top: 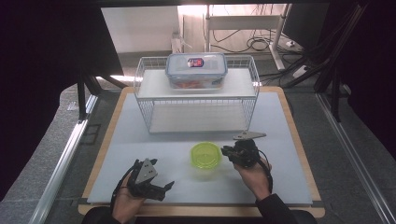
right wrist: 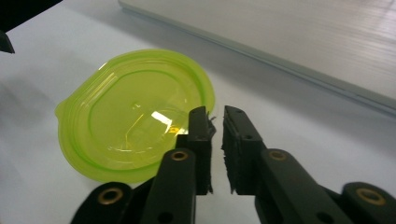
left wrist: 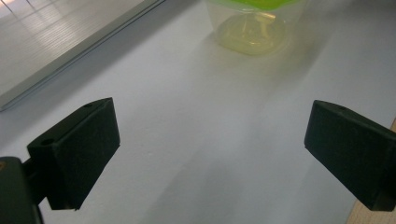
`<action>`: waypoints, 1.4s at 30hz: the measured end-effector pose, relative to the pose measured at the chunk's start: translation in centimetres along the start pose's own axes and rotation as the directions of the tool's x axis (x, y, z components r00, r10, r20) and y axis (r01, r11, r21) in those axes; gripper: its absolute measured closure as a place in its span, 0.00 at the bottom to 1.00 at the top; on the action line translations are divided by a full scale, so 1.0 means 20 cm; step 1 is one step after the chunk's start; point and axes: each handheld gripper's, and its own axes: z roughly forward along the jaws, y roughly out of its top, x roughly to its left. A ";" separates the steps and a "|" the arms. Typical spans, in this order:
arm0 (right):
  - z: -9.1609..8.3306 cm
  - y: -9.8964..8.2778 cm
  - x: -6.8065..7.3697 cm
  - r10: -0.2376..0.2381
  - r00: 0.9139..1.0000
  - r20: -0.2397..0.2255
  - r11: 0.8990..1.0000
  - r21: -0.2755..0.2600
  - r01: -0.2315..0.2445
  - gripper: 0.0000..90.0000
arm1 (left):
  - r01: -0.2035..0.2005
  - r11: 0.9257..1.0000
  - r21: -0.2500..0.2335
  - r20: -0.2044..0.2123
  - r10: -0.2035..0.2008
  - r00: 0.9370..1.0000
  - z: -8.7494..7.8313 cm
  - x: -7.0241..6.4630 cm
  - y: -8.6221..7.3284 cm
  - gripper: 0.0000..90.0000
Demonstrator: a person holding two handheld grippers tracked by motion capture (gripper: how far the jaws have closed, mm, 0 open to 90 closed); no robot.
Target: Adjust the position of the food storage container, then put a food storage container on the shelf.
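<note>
- A small clear cup with a lime-green lid stands on the white table mat, a little way out in front of the open side of the white wire basket.
- Farther back than the cup, on the basket's upper shelf, sits a clear lidded food box with a blue rim and something orange inside.
- The right gripper is just beside the cup, on its right; in the right gripper view its jaws stand nearly together with only a thin slit between them, their tips at the lid's edge. Whether they pinch the rim I cannot tell.
- The left gripper is below and left of the cup, apart from it, nearer the table's front edge. Its jaws are spread wide with bare mat between them, and the cup's clear base shows ahead of them in the left gripper view.
</note>
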 end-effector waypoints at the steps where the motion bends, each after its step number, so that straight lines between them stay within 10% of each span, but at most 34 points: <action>1: -0.01 0.00 0.00 -0.001 1.000 0.004 1.000 -0.005 0.001 0.83 | 0.002 1.000 0.001 0.001 -0.002 1.000 0.00 0.00 0.00 0.04; 17: -0.10 -0.10 -0.07 -0.031 0.999 0.032 0.999 -0.029 0.032 0.30 | 0.004 1.000 0.011 0.004 -0.004 1.000 0.00 0.00 0.00 0.04; 42: -0.10 -0.09 -0.04 0.070 0.996 -0.049 0.997 -0.016 -0.071 0.36 | -0.003 1.000 0.011 0.002 0.003 1.000 0.01 0.00 0.00 0.04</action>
